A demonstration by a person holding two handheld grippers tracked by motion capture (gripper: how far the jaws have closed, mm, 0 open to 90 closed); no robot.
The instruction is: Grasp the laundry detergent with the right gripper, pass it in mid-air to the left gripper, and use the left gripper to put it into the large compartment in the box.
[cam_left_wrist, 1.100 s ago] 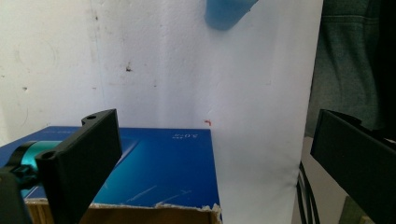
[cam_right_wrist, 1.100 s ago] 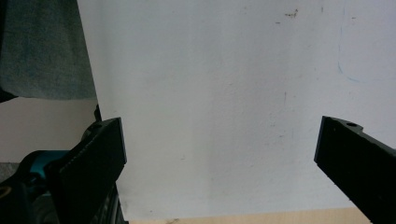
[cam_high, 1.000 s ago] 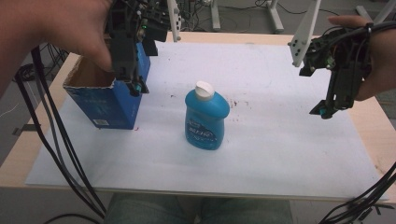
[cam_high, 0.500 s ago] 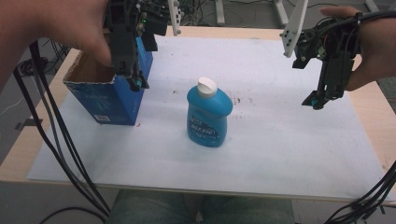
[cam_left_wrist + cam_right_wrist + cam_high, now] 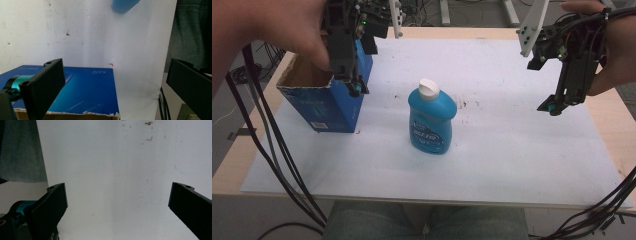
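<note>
High view: a blue detergent bottle (image 5: pixel 430 117) with a white flip cap (image 5: pixel 429 87) stands upright near the middle of a white sheet (image 5: pixel 512 165) that covers the wooden table (image 5: pixel 612 115). At the sheet's left edge sits an open blue cardboard box (image 5: pixel 324 102), its top torn open and its brown interior visible; nothing can be made out inside it. The left gripper (image 5: pixel 353 90) hangs at the box's near right corner, just above or against the rim; contact cannot be confirmed from this angle. The right gripper (image 5: pixel 556 106) is held in the air over the sheet's right side, well apart from the bottle.

Left gripper view: the jaws stand wide apart with nothing between them. One jaw lies over the box's blue side panel (image 5: pixel 90 92), the other out beyond the sheet's edge, and the base of the bottle (image 5: pixel 123 5) appears at the top of the frame.

Right gripper view: the jaws are likewise spread wide and empty above bare, lightly stained sheet (image 5: pixel 112 182).

Judged progress: the work appears to be at its start. The bottle is untouched and outside the box, and neither gripper grasps anything. Approaching, grasping, lifting and placing the bottle in the box all seem to remain, with the left gripper likely positioned to steady the box.
</note>
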